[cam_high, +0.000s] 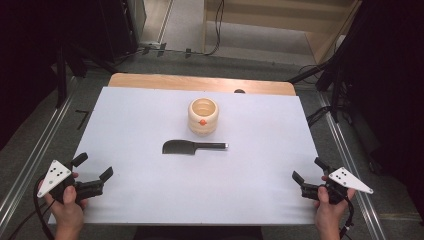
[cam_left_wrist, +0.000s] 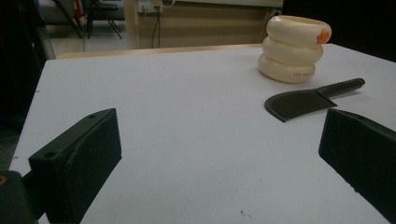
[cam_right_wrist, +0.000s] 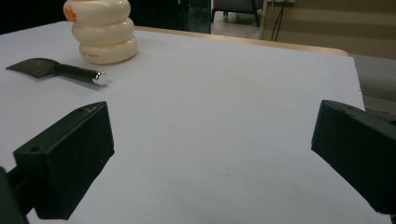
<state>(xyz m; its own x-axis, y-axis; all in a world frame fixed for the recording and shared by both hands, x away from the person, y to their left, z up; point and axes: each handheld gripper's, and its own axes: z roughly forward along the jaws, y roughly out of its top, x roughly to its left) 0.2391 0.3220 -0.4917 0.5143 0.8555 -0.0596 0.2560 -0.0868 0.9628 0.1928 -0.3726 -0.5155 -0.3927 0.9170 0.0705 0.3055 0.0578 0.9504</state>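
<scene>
White surface (cam_high: 150, 200) from the high view: a black knife (cam_high: 194, 147) lies mid-surface, just before a cream pot (cam_high: 203, 116); left gripper (cam_high: 94, 170) and right gripper (cam_high: 305, 170) rest at the near corners. Left gripper view: jaws spread, knife ahead to the right. Right gripper view: jaws spread, handle tip nearest. Judged risk: the flat blade could skid into the pot when pinched.

One cream ribbed holder (cam_high: 203, 116) with one orange dot (cam_high: 202, 121). One black cleaver (cam_high: 194, 146). One white sheet (cam_high: 150, 200) on one wooden bench (cam_high: 150, 80). Two tongs: left (cam_high: 95, 167), right (cam_high: 305, 168). Two hands.
</scene>
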